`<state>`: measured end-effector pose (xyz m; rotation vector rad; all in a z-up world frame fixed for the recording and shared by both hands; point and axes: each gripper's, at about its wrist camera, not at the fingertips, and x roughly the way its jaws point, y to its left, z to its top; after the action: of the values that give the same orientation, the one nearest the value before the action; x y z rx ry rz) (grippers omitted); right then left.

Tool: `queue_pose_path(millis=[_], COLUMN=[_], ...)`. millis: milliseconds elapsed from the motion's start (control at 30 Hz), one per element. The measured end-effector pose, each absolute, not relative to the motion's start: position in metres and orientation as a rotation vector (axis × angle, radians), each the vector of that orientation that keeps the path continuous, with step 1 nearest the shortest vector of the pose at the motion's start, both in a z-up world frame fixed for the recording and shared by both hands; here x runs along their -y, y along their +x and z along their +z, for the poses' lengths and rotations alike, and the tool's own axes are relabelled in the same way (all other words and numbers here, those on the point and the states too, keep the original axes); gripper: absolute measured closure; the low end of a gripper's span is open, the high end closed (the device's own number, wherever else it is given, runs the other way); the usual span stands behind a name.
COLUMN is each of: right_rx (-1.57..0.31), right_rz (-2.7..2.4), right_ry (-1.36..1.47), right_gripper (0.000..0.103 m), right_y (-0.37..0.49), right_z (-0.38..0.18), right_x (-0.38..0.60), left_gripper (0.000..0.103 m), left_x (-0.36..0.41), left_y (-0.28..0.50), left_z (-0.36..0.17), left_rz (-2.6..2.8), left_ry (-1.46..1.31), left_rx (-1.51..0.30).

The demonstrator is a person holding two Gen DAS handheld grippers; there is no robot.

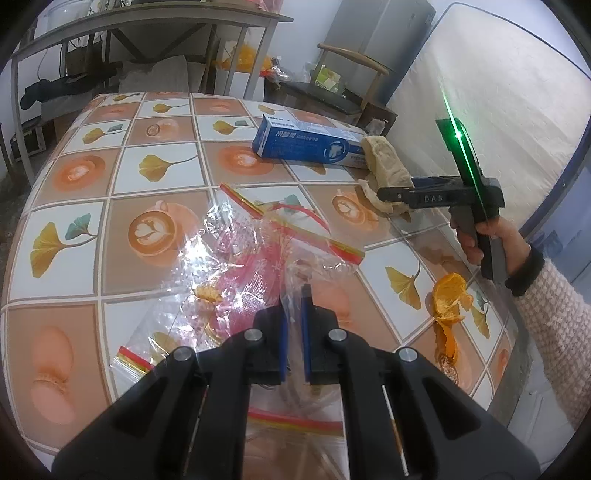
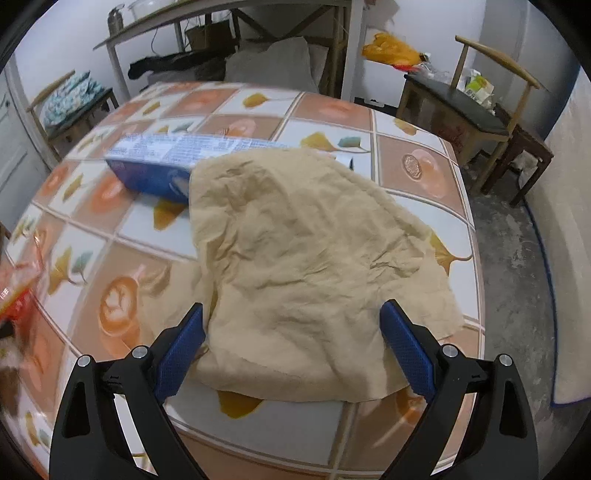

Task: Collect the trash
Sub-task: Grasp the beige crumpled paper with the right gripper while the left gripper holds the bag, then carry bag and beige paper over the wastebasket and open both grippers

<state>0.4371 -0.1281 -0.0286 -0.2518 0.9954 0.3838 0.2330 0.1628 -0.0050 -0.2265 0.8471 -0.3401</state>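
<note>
My left gripper (image 1: 293, 302) is shut on a fold of a clear zip bag (image 1: 236, 258) that lies crumpled on the tiled tablecloth (image 1: 74, 177). Inside the bag are pink wrapping and a small piece of orange peel (image 1: 207, 293). A larger orange peel (image 1: 448, 299) rests near the table's right edge. My right gripper (image 2: 291, 314) stands open and points down over a crumpled beige paper napkin (image 2: 295, 229), one blue pad on each side of it. The napkin (image 1: 384, 162) leans on a blue toothpaste box (image 2: 155, 173). A hand (image 1: 491, 240) holds the right gripper (image 1: 391, 194).
The blue box (image 1: 310, 142) lies at the far side of the table. A wooden chair (image 2: 476, 107) with clutter stands beyond the far right corner. A white mattress (image 1: 498, 92) leans along the right. A metal-framed bench (image 1: 147, 22) stands behind the table.
</note>
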Motion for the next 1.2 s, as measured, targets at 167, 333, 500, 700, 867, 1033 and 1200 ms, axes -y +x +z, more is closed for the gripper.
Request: queue_pose_path(millis=[167,333,500,700,867,1033,1200], right_rx=[-0.992,-0.986,-0.981,-0.971,-0.931,-0.879,-0.828], right_rz=[0.388,0.389,0.391,0.364,0.365,0.390,0.410], right_ry=[-0.222,-0.209,-0.201,-0.162,-0.079,-0.042,-0.014], right_gripper=[0.023,0.045,0.080,0.092,0.093,0.093,0.093], right_y=[0.434,0.426,0.418,0.403,0.380,0.348,0.318], right_z=[-0.027,-0.024,-0.021,-0.015,0.004,0.027,0.047], right_x=[0.131,0.132,0.129,0.139,0.159,0.168,0.176], left_gripper=[0.098,0.098,0.098,0.098,0.098,0.098,0.098], left_x=[-0.164,-0.166,-0.166,-0.166,-0.164,-0.160,-0.154], left_y=[0.233,0.235,0.236,0.232,0.226,0.218,0.208], left_z=[-0.007,-0.010,-0.011,-0.007,-0.002,0.009,0.024], left_rz=[-0.339,-0.341,-0.336,-0.330,-0.329,-0.336,-0.347], left_ry=[-0.231,-0.243,-0.251,-0.253,-0.254,-0.247,-0.242], left_rx=[-0.849,-0.853,-0.850,-0.835,-0.822,-0.801,-0.766])
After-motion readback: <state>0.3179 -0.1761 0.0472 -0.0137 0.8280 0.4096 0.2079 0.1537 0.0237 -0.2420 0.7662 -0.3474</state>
